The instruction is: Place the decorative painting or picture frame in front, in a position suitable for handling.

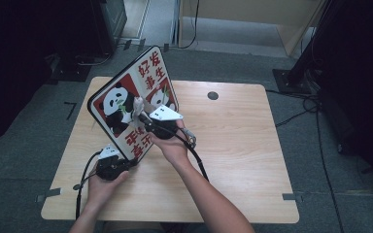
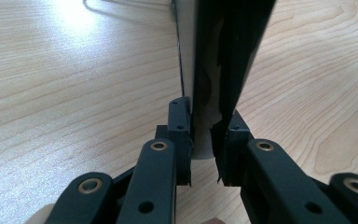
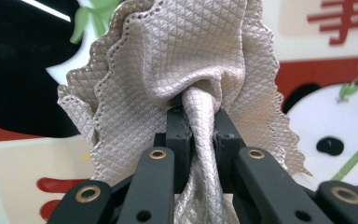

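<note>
My left gripper (image 1: 135, 162) is clamped on the lower edge of the flat rounded-corner panda board printed in red, black and white with Chinese characters (image 1: 126, 97); the board stands tilted on edge on the light wooden table (image 1: 233, 145), toward its left half. In the left gripper view the board's edge (image 2: 214, 70) sits pinched between both jaws. My right gripper (image 1: 143, 116) is closed on a bunched beige quilted cloth with scalloped edges (image 3: 186, 60), pressed against the board's printed face (image 3: 326, 135). The cloth fans out above the jaws.
</note>
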`<control>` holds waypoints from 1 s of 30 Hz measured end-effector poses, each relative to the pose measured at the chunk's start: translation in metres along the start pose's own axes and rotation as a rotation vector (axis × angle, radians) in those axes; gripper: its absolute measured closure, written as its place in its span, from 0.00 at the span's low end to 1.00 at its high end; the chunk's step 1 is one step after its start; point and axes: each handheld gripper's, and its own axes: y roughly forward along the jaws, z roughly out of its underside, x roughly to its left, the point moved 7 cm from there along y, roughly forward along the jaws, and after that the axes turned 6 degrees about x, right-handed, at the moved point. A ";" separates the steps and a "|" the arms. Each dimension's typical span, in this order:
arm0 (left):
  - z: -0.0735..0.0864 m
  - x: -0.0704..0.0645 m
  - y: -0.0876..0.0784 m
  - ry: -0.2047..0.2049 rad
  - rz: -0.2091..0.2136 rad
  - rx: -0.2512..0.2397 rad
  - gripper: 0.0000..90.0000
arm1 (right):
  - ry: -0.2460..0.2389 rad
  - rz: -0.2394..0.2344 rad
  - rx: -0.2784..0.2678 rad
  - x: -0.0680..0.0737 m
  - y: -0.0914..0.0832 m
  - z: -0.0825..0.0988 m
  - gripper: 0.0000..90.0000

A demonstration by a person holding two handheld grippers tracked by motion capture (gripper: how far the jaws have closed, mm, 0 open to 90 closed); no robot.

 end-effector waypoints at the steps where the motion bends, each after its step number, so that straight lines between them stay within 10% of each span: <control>1: 0.000 0.000 0.000 -0.001 0.000 0.000 0.88 | 0.005 -0.006 -0.005 0.001 0.000 0.001 0.90; 12: 0.000 0.000 0.000 0.002 -0.004 0.002 0.88 | -0.106 -0.146 0.025 0.068 -0.010 0.016 0.90; 22: 0.000 0.000 0.000 0.005 -0.003 0.005 0.88 | 0.023 -0.010 0.021 0.004 0.001 0.025 0.90; 30: 0.000 0.000 0.000 0.003 -0.004 0.003 0.88 | 0.013 -0.086 0.018 0.034 -0.003 0.032 0.90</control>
